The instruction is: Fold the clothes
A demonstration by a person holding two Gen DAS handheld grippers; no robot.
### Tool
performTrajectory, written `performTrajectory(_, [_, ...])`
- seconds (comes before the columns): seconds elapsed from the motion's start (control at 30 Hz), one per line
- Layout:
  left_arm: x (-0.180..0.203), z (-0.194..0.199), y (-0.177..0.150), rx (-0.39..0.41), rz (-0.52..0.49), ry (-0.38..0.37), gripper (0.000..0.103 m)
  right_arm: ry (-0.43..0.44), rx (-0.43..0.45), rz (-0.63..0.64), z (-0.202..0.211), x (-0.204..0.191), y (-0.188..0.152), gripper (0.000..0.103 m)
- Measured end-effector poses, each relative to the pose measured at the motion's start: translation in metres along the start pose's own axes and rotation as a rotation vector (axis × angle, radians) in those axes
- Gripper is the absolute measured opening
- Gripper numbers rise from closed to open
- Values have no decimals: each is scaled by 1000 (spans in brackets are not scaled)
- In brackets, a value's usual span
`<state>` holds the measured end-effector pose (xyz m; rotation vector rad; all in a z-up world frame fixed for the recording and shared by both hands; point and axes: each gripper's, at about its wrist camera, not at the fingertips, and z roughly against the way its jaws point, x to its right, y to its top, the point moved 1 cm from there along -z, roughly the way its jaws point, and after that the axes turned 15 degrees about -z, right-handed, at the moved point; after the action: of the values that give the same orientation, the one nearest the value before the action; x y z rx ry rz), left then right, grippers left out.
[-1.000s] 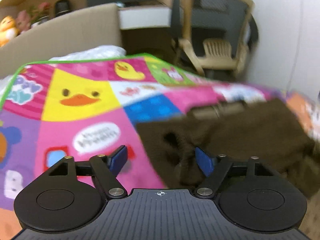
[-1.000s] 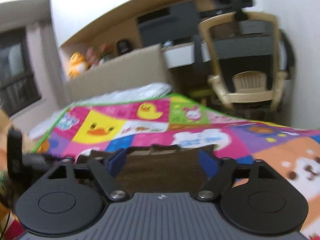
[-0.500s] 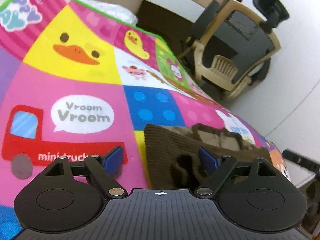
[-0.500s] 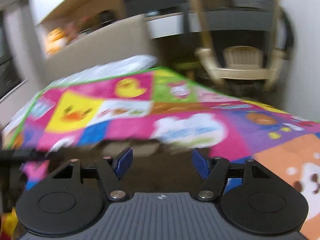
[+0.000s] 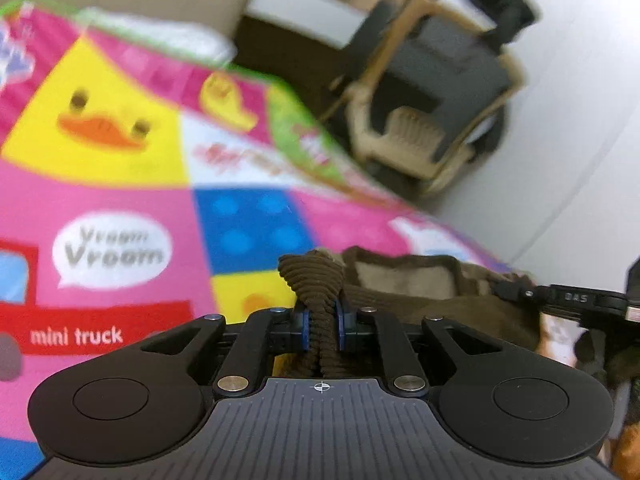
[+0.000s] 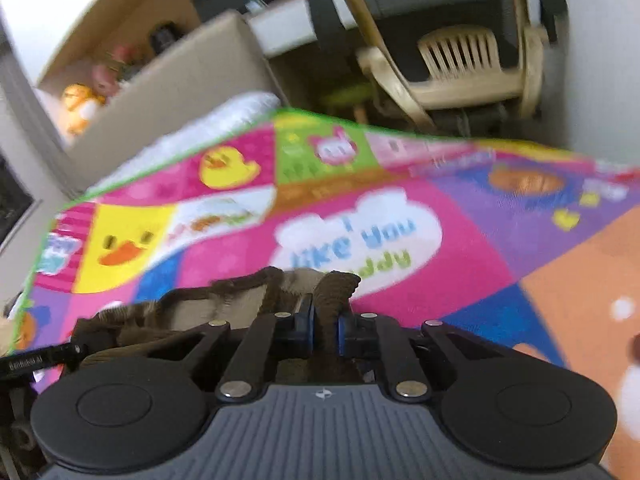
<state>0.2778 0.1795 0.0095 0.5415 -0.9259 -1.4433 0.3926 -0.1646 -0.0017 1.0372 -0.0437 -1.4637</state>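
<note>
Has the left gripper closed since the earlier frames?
Yes. The left gripper has shut on the brown corduroy garment, bunching it above the play mat.

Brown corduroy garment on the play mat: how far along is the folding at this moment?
Done: both grasps are made. The left tool is shut on a bunched corner of the brown corduroy garment, and the right tool on another corner. In hand: the edge is held between them over the play mat, with the pale lining showing. Left: no completed fold is visible, so the folding itself remains.
</note>
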Motion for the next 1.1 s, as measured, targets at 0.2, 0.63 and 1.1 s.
performTrajectory(0.2, [46,101,-21,129,-156,-70,13,99,60,97,117,-5,-36,9])
performTrajectory(0.63, [46,194,-140,11,-198,-227,70,-92,-32,349,220,47,-165,49])
performTrajectory(1.1, [29,94,-123,-87,250,-299,93,45,-26,93,132,22,-130,69])
